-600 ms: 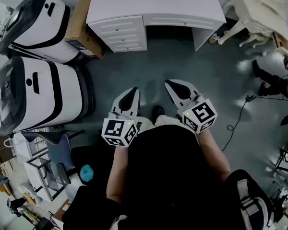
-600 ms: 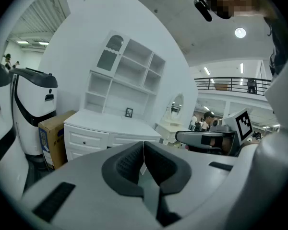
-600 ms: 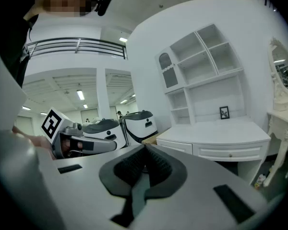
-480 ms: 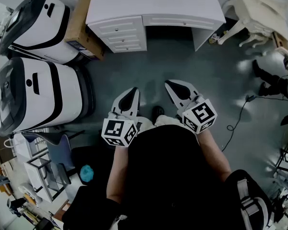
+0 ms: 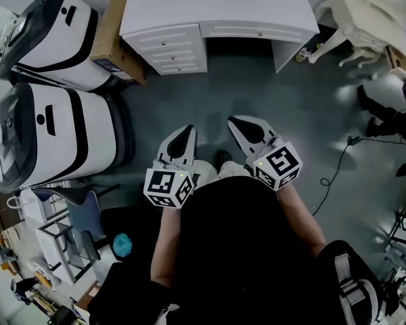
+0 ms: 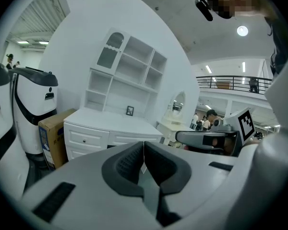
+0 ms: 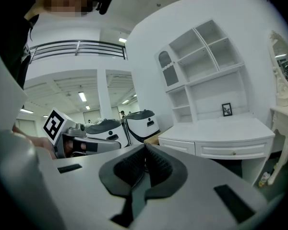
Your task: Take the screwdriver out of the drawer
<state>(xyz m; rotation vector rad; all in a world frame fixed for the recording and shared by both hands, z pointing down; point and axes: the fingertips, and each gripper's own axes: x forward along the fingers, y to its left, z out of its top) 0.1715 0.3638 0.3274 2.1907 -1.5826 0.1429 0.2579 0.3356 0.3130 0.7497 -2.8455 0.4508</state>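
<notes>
With the left gripper [image 5: 187, 128] and right gripper [image 5: 235, 121] both closed on nothing, well short of the white desk [image 5: 216, 2], and the screwdriver unseen, presumably inside 1 of its shut drawers [image 5: 168, 47], the likely fault is pulling the wrong drawer.

Open hall, grey floor [image 5: 311, 100], white furniture.
White desk [image 5: 216, 9] against curved white wall [image 6: 86, 42], shelf unit [image 6: 129, 75] on top. Cardboard box [image 5: 115, 36] just left of desk, two white-black machines [image 5: 47, 134] further left. Ornate white table [image 5: 362, 15] to its right. Cable [image 5: 335, 164] on floor. Ceiling lights [image 6: 242, 30] on, mezzanine railing [image 6: 230, 83] behind.
</notes>
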